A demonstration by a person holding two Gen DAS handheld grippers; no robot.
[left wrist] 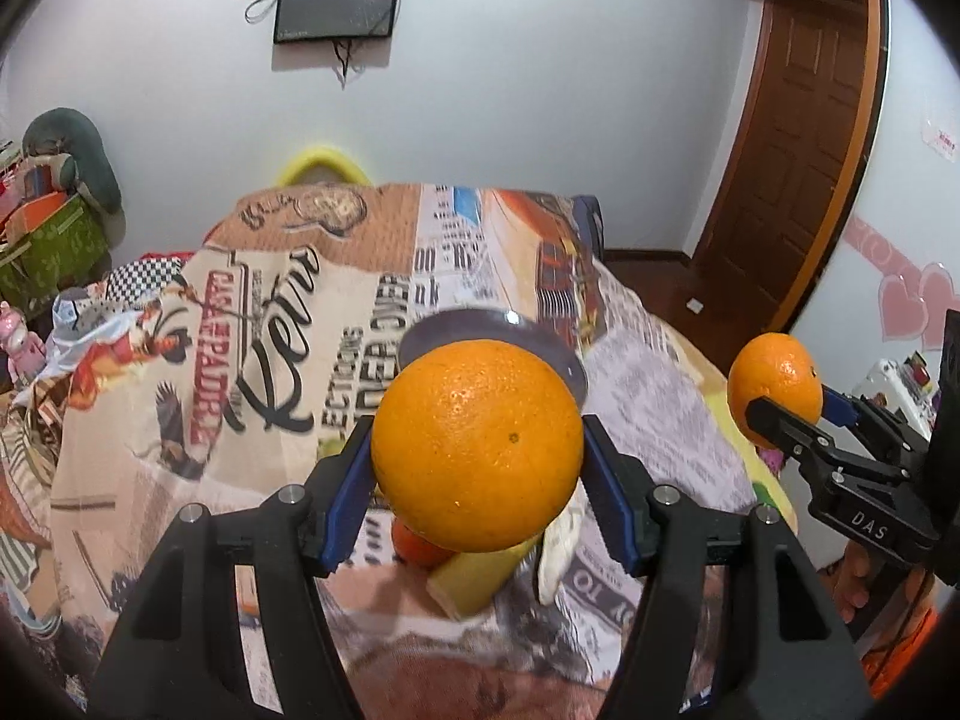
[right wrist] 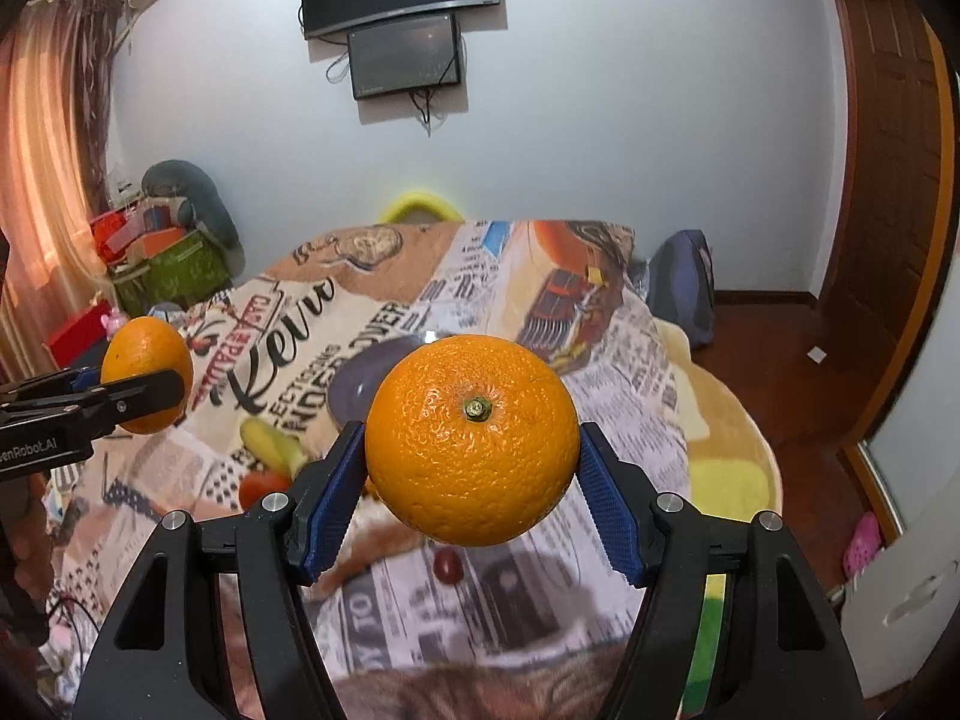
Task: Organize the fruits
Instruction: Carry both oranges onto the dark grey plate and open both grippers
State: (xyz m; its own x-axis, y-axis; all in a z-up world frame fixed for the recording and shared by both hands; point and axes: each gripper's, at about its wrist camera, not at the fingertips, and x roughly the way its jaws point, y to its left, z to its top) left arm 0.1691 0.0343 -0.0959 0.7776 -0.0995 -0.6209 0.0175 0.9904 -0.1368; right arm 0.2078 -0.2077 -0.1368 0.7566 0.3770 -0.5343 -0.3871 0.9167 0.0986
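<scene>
My left gripper [left wrist: 477,450] is shut on an orange [left wrist: 477,444], held above the table. In the right wrist view it shows at the left [right wrist: 147,384]. My right gripper [right wrist: 473,450] is shut on a second orange [right wrist: 471,444], stem towards the camera; it shows in the left wrist view at the right [left wrist: 777,390]. A grey plate [right wrist: 366,381] lies on the cloth behind the oranges; its rim shows in the left wrist view [left wrist: 474,324]. On the cloth below lie a banana [right wrist: 273,447], a tomato [right wrist: 264,489], and a small dark red fruit [right wrist: 447,565].
The table wears a printed newspaper-pattern cloth [left wrist: 288,312]. A yellow chair back [left wrist: 321,165] stands behind it. A green box of clutter [right wrist: 174,270] stands at the left, a wooden door [left wrist: 798,138] at the right, and screens [right wrist: 402,30] hang on the wall.
</scene>
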